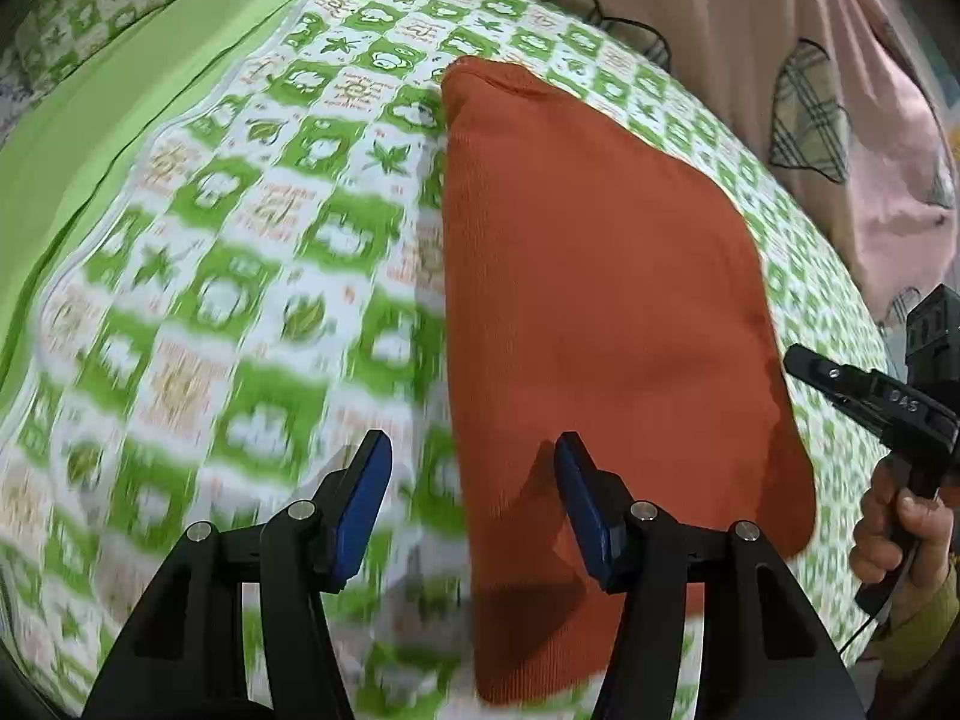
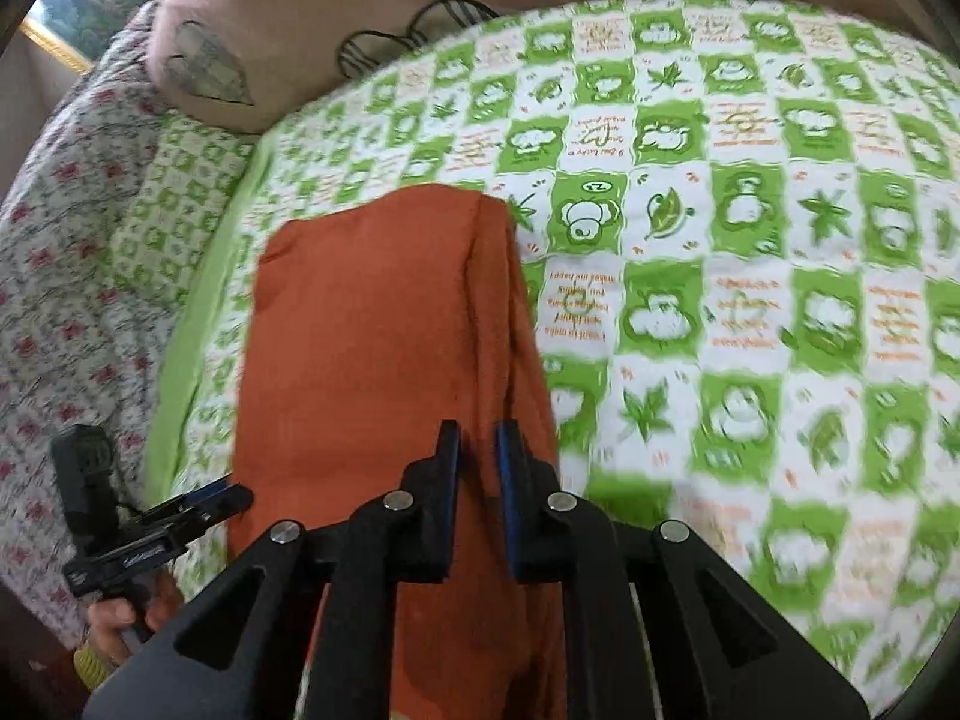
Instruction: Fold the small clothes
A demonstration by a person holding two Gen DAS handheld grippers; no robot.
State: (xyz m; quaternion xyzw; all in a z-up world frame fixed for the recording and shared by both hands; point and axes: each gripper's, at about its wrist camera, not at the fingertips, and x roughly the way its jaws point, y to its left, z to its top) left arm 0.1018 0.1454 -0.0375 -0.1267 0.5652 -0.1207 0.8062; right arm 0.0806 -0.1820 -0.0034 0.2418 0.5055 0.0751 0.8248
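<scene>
On a bed spread with a green-and-white checked sheet (image 1: 252,252) printed with leaves and cartoon figures, a rust-orange garment (image 1: 600,300) lies folded into a long, narrow shape. A pink quilt (image 1: 780,30) with plaid appliqué shapes is bunched along the sheet's far edge, and in the right wrist view a floral bedcover (image 2: 66,276) shows beyond the sheet's plain green border.

The left tongs (image 1: 471,504) hang over the near end of the garment with their blue pads roughly half apart. One pad is above the orange cloth and the other above the bare sheet, so the garment's long edge runs between them; neither pad presses on anything.

The right tongs (image 2: 478,468) stand over the near end of the garment with only a narrow gap between the pads. Orange cloth fills the view in that gap, but I cannot tell whether a fold is pinched there or merely lies beneath.

Each wrist view catches the other tool at its side, gripped by a hand (image 1: 906,540).
</scene>
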